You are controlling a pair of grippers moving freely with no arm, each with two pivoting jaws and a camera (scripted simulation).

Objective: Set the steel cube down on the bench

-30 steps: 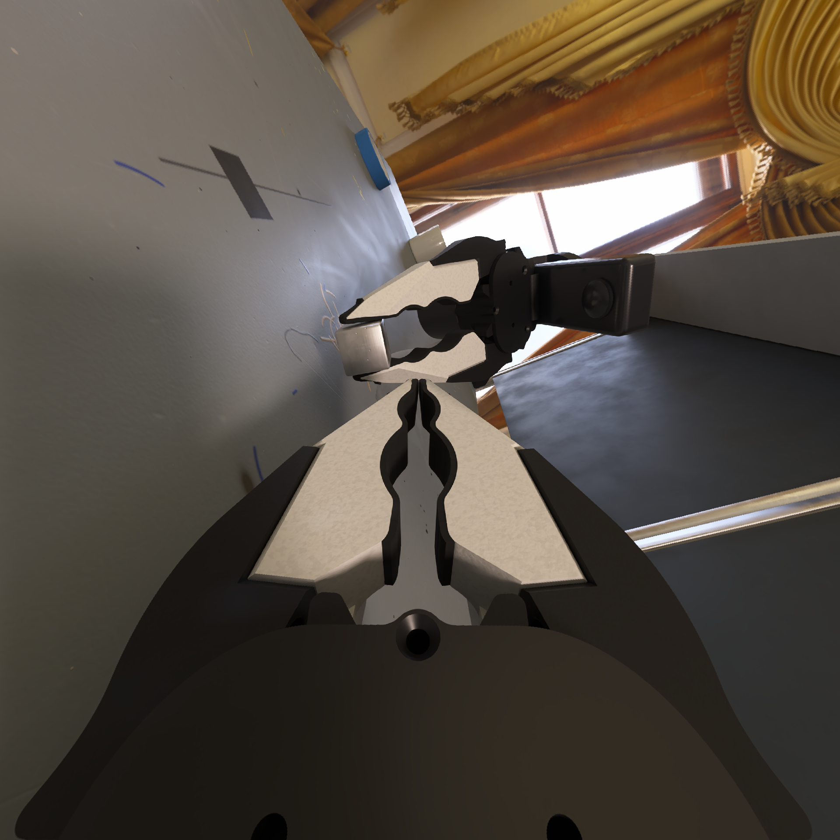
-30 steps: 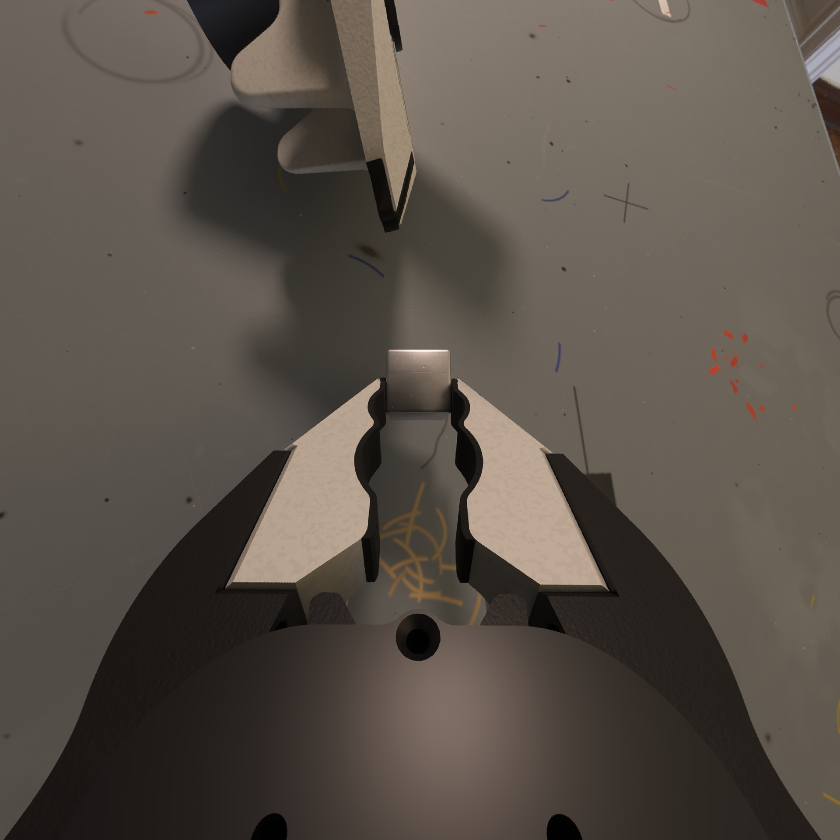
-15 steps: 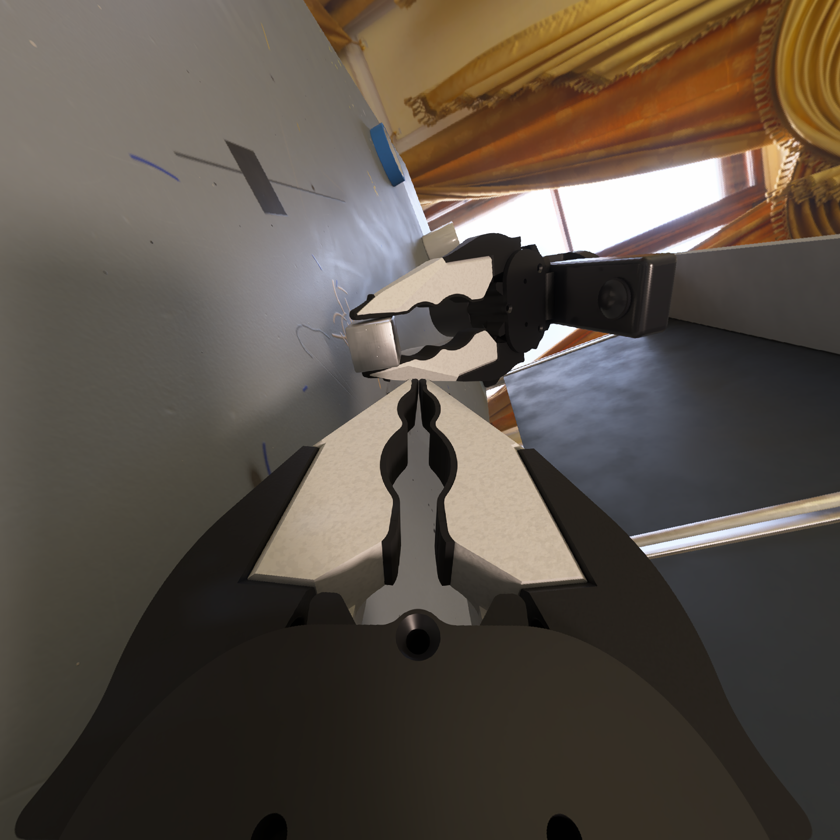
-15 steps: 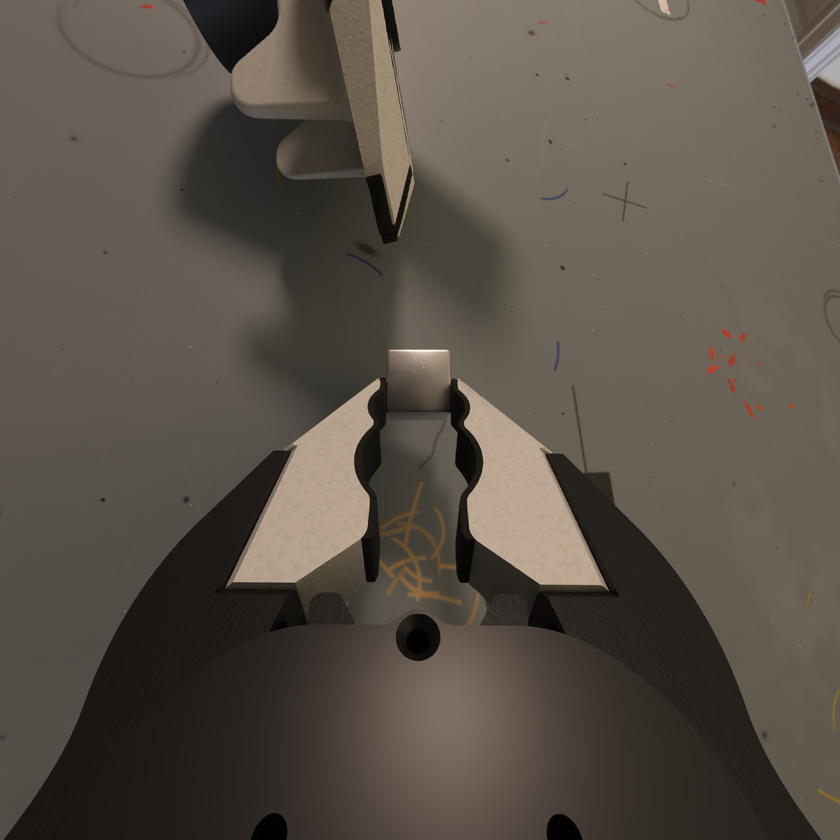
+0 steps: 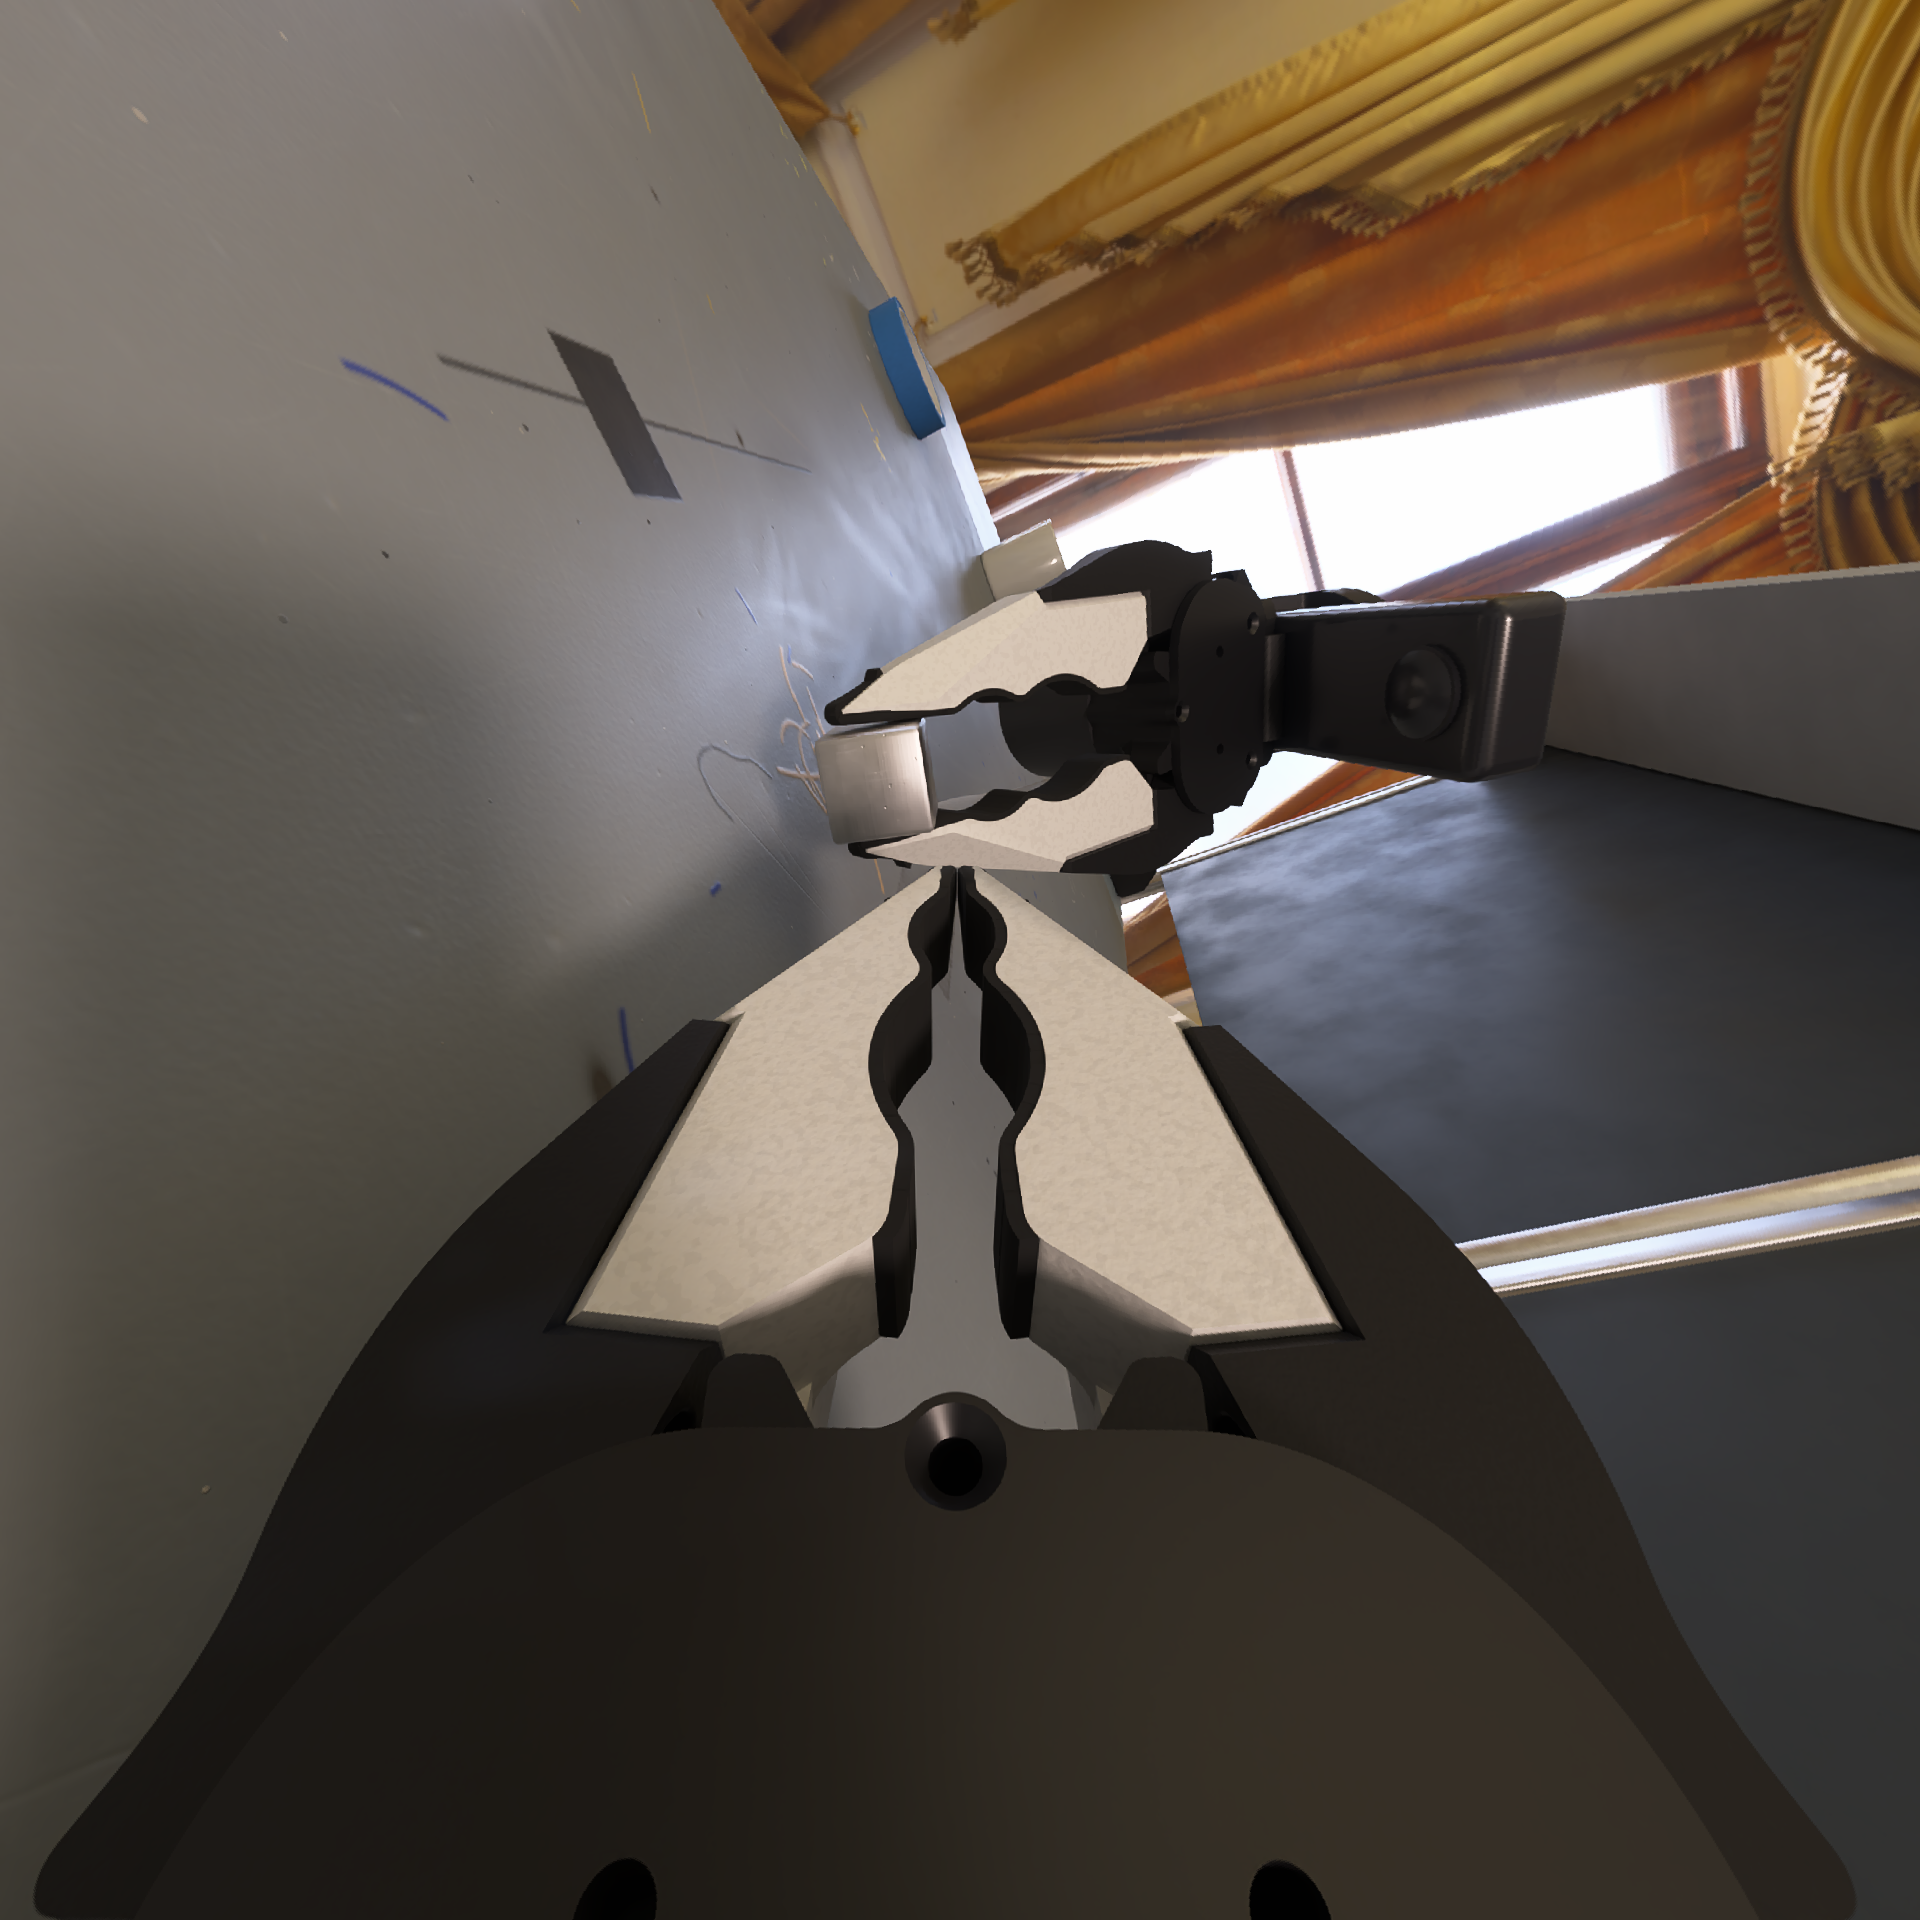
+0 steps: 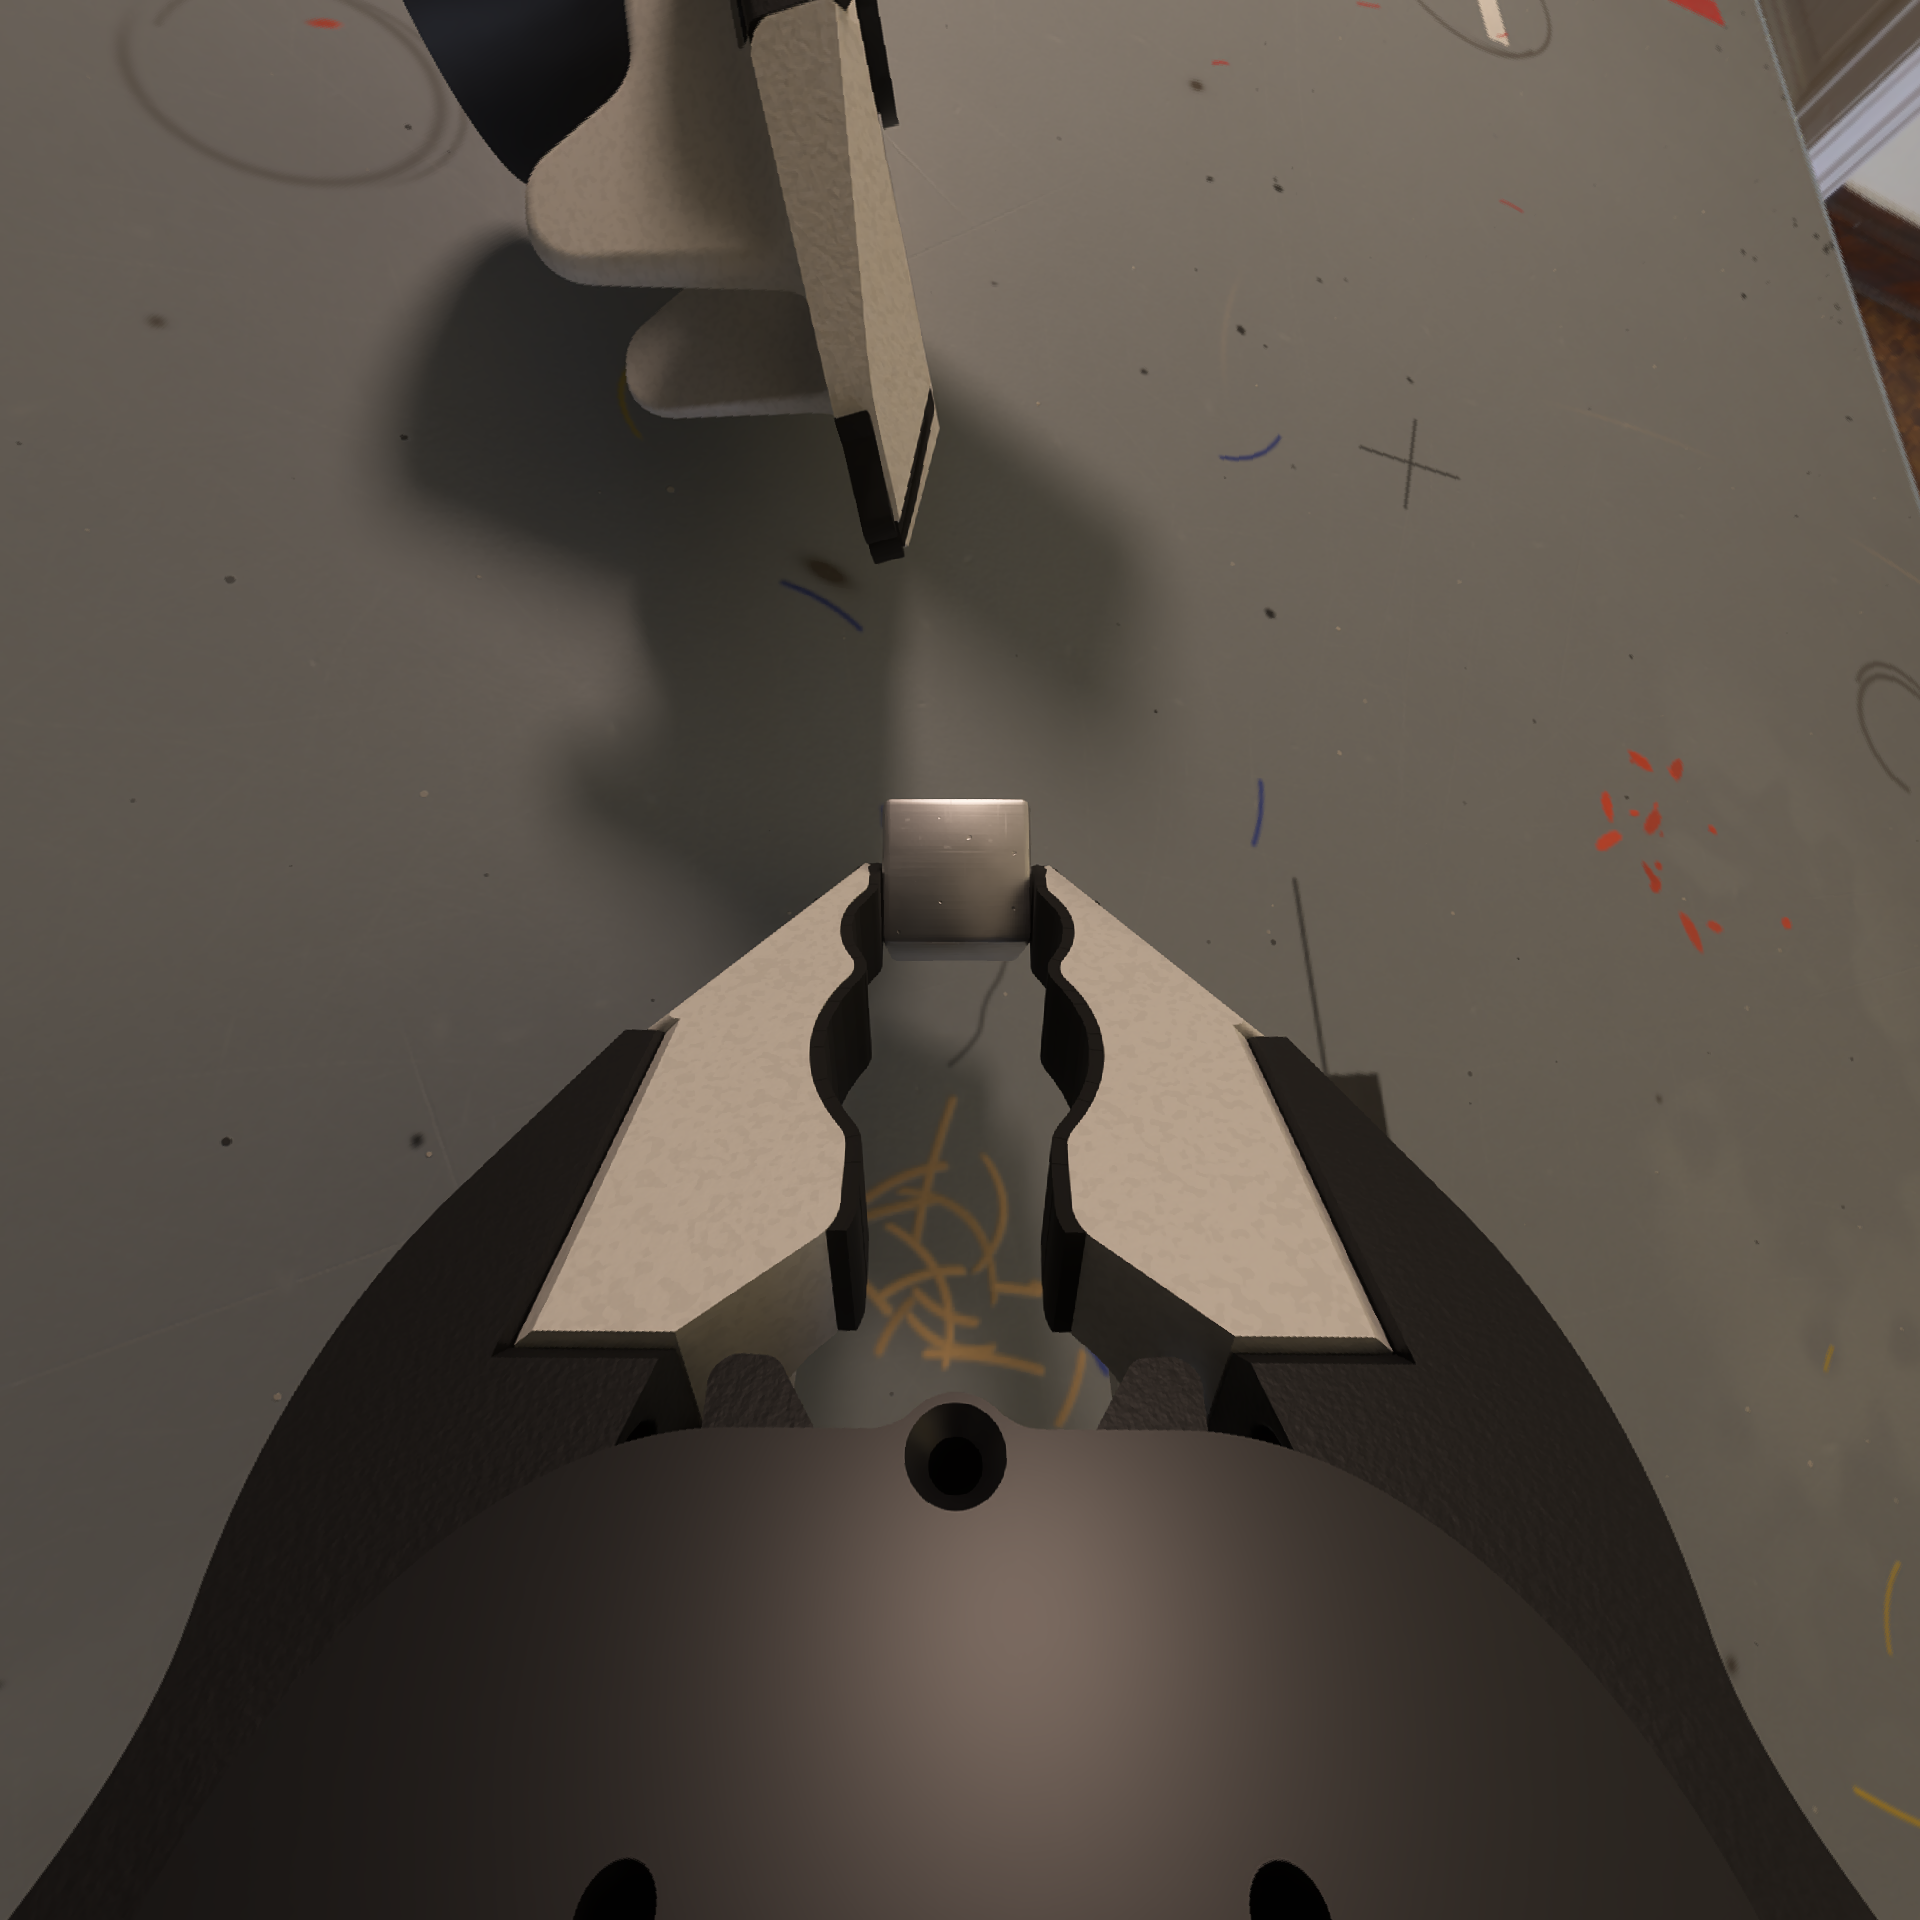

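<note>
While the left wrist view runs almost level along the tabletop [image 5: 312, 727], it shows the right gripper [image 5: 883, 784] side-on with the steel cube [image 5: 873, 784] pinched at its tips, and against the picture from a second ago the cube and gripper sit slightly further from the grey surface, a small gap showing between cube and tabletop; I judge that means the cube is not yet set down, lowering and release still to come; left gripper [image 5: 954, 883] has its fingers [image 5: 831, 1122] closed tip to tip on nothing, parked just beside the right one; blue block [image 5: 909, 369] and a white block [image 5: 1023, 561] sit near the far edge, well apart from the action; right wrist view looks down instead: cube [image 6: 954, 873] clamped between the right fingers [image 6: 727, 1122], which stand only cube-width apart, position in frame barely shifted over the last second; left gripper's closed tip [image 6: 888, 499] hangs ahead of the cube, not touching; this view hides the height above the surface but shows the landing spot free apart from orange scribbles [image 6: 945, 1278] and red flecks [image 6: 1652, 842]; side view alone gives the clearance.
</note>
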